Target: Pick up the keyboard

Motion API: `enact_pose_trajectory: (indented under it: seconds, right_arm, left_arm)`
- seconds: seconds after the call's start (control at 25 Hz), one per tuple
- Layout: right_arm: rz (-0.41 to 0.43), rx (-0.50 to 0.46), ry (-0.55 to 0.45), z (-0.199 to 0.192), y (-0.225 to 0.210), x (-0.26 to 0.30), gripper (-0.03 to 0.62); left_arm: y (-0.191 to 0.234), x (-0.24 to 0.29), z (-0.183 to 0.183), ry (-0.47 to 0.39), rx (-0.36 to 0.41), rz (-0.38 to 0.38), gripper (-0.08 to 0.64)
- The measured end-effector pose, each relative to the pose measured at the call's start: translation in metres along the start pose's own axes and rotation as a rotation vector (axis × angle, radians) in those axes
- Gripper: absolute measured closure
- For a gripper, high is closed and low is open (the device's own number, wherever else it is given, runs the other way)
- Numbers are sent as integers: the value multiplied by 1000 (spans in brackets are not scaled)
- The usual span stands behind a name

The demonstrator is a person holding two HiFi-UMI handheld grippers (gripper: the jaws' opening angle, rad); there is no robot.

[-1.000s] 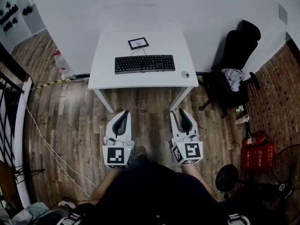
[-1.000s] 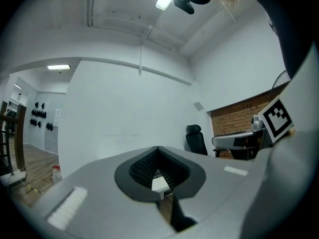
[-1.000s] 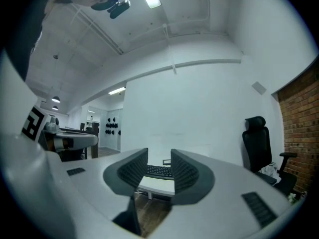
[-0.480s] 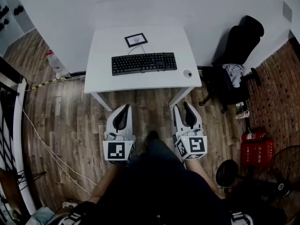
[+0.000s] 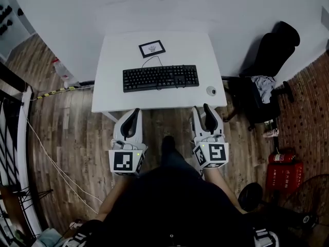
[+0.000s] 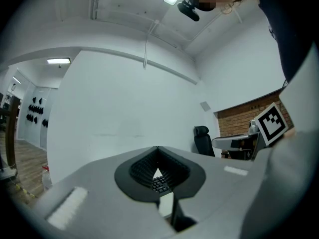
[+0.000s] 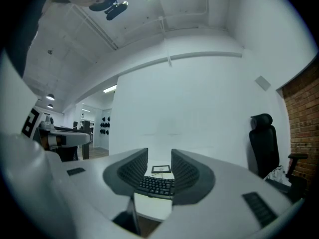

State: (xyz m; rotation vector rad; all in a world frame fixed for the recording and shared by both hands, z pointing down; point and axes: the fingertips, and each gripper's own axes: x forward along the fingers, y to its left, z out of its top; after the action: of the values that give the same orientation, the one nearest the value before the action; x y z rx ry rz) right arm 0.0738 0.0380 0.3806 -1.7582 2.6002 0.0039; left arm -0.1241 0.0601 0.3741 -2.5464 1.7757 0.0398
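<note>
Matt black plastic keyboard (image 5: pixel 160 77) on smooth white table (image 5: pixel 118 60) (floor (image 5: pixel 77 133) wooden).

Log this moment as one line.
left gripper: shut, empty | right gripper: open, empty | keyboard: on table, untouched | stage: pre-grasp

Black keyboard (image 5: pixel 160 78) on a white desk (image 5: pixel 118 60)
My left gripper (image 5: pixel 134 112) and right gripper (image 5: pixel 204 109) are pale grey with black pads (image 5: pixel 131 126), their cubes (image 5: pixel 125 161) black-and-white squares; the floor (image 5: pixel 67 133) is brown planks, the chair (image 5: pixel 270 48) black.
</note>
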Motion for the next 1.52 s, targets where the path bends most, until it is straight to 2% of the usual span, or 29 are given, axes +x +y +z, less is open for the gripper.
enact_pose_trajectory:
  seconds: [0.28, 0.6, 0.72, 1.16, 1.52]
  right_arm:
    - [34, 4, 14, -4, -37, 84, 460]
    - [45, 33, 31, -2, -79, 166, 460]
    - [61, 16, 46, -4, -92, 189, 460]
    - [103, 6, 87, -27, -130, 251, 460]
    - [128, -11, 171, -62, -141, 271, 460]
  left_arm:
    - [20, 78, -3, 7, -14, 9, 549]
    - [50, 159, -1, 5, -15, 53, 549]
    - [58, 185, -3, 6, -16, 65, 549]
    - [69, 259, -22, 11, -36, 81, 549]
    - [78, 278, -43, 51, -56, 96, 549]
